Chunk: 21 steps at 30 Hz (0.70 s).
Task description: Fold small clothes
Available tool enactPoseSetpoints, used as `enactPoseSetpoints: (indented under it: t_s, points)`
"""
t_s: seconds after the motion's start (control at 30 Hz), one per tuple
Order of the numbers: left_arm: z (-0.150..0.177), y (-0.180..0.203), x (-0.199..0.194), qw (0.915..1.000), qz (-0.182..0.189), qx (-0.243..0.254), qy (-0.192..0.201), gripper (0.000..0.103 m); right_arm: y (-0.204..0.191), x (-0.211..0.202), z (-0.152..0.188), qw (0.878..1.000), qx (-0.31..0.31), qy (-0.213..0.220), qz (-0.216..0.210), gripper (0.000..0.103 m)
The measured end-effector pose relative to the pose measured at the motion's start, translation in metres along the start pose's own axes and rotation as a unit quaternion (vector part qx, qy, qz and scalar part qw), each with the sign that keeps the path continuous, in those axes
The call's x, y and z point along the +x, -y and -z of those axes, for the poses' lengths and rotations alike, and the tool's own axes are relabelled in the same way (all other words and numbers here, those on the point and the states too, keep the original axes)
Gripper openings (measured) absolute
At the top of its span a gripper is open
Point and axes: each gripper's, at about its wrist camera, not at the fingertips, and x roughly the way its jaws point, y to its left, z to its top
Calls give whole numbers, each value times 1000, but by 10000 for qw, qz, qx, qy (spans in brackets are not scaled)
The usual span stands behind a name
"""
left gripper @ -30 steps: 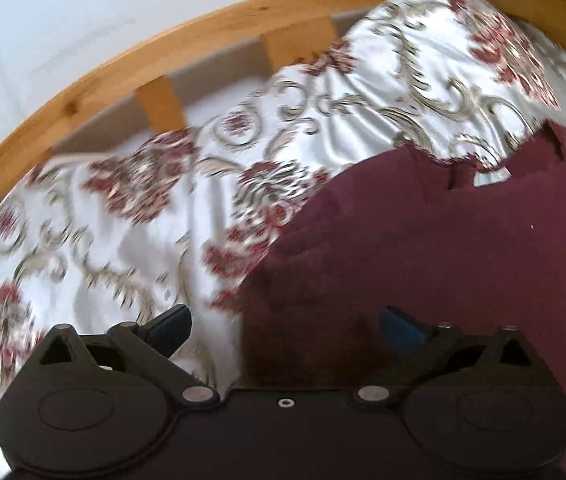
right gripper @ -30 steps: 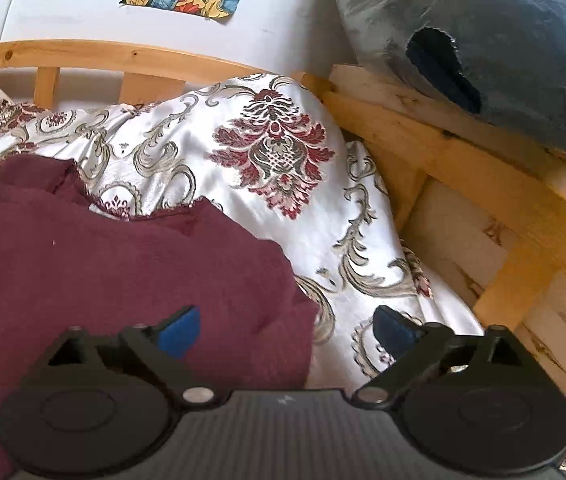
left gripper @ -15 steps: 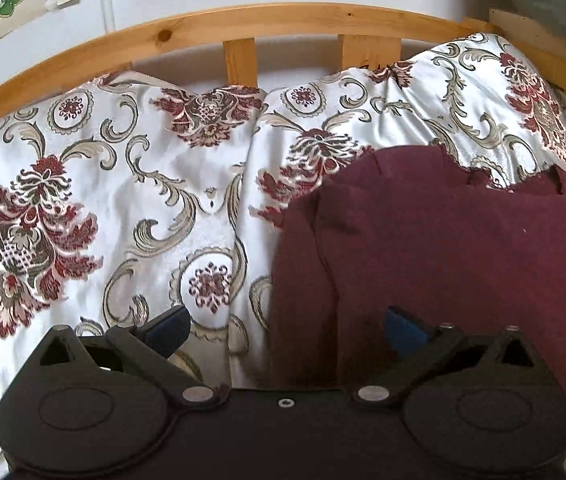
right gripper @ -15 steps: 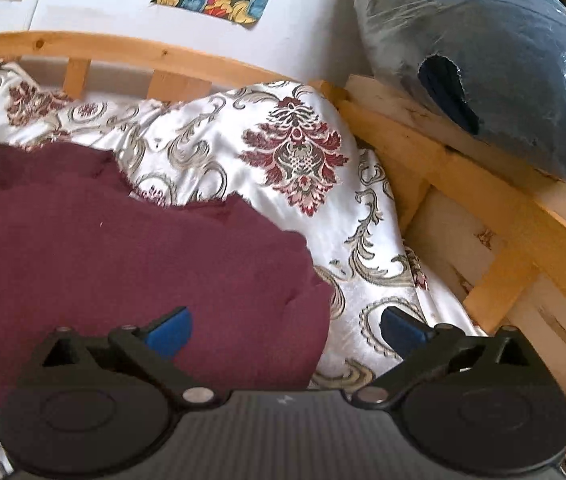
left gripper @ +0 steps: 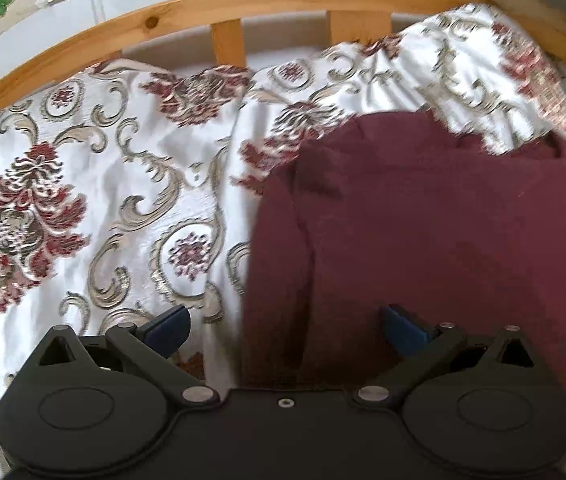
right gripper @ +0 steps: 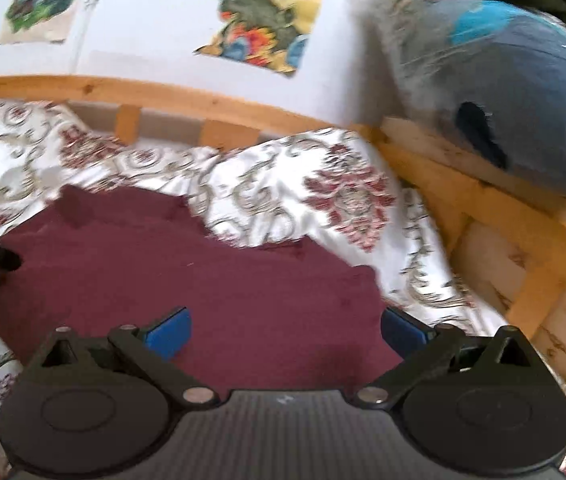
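Note:
A dark maroon garment [left gripper: 435, 232] lies spread flat on the white floral bedspread [left gripper: 131, 184]. In the left wrist view its left side has a long fold running down it. My left gripper [left gripper: 285, 330] hovers open over the garment's lower left edge, with nothing between the blue-padded fingers. The right wrist view shows the same garment [right gripper: 187, 276] filling the middle, its right corner near the bedspread [right gripper: 303, 196]. My right gripper [right gripper: 285, 330] stands open above the garment's near edge, holding nothing. A dark part of the left gripper shows at that view's left edge.
A curved wooden bed rail [left gripper: 243, 0] with slats runs along the back, and a wooden side rail [right gripper: 495, 216] stands on the right. A plastic-wrapped blue bundle [right gripper: 523, 108] rests on that rail. Colourful pictures [right gripper: 267, 12] hang on the white wall.
Both grippers have pulled back and up from the garment, so more of it and the wall shows. The left view has swung left. Both stay open.

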Motion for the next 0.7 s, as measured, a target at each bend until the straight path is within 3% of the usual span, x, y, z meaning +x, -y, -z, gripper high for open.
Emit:
enactPoseSetpoints:
  t_s: [0.27, 0.7]
  points:
    - [-1, -6, 9, 9998, -64, -107, -176, 102, -19, 24, 16, 9973, -300, -641, -193, 103]
    - [1, -13, 16, 9985, 24, -391, -387, 103, -22, 27, 21, 9966, -399, -697, -205, 103]
